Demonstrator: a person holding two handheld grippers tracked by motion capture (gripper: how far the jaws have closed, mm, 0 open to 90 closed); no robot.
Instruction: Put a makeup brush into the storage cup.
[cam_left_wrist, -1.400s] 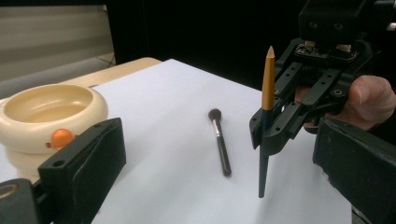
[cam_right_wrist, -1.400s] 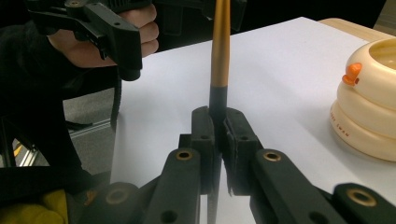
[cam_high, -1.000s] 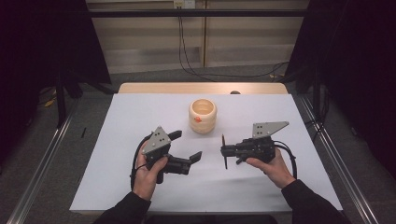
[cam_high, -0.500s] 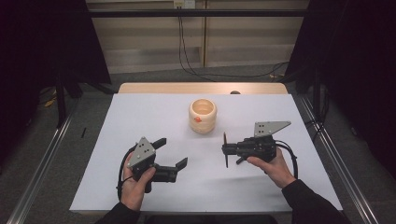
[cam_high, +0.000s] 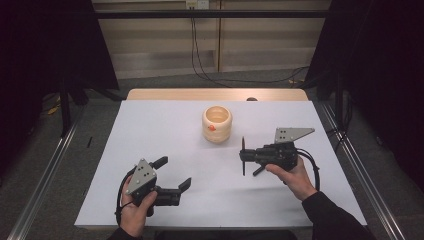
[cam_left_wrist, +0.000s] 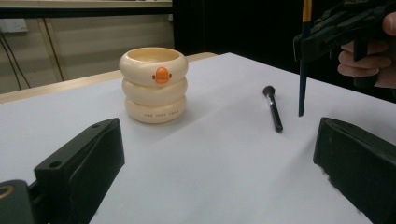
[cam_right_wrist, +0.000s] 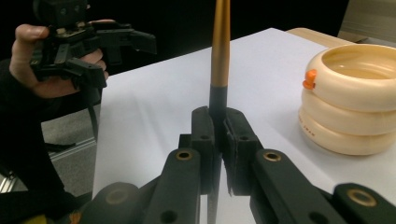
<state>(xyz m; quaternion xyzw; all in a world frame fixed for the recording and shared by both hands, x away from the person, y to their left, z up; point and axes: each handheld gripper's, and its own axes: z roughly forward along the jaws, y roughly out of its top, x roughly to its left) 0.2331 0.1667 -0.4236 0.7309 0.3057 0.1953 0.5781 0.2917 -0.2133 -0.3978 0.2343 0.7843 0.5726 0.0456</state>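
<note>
From above, my right gripper (cam_high: 244, 156) clamps a brush (cam_high: 243, 156) upright, just short of the cup (cam_high: 217, 123). To do this well I'd lift, centre the brush over the cup's mouth, then lower.

In the left gripper view, my left gripper (cam_left_wrist: 219, 154) gapes empty; a second brush (cam_left_wrist: 272, 107) lies on the sheet (cam_left_wrist: 210, 163), clear of my path.

In the right gripper view, the jaws pinch the brush's handle; nothing blocks the cup.
</note>
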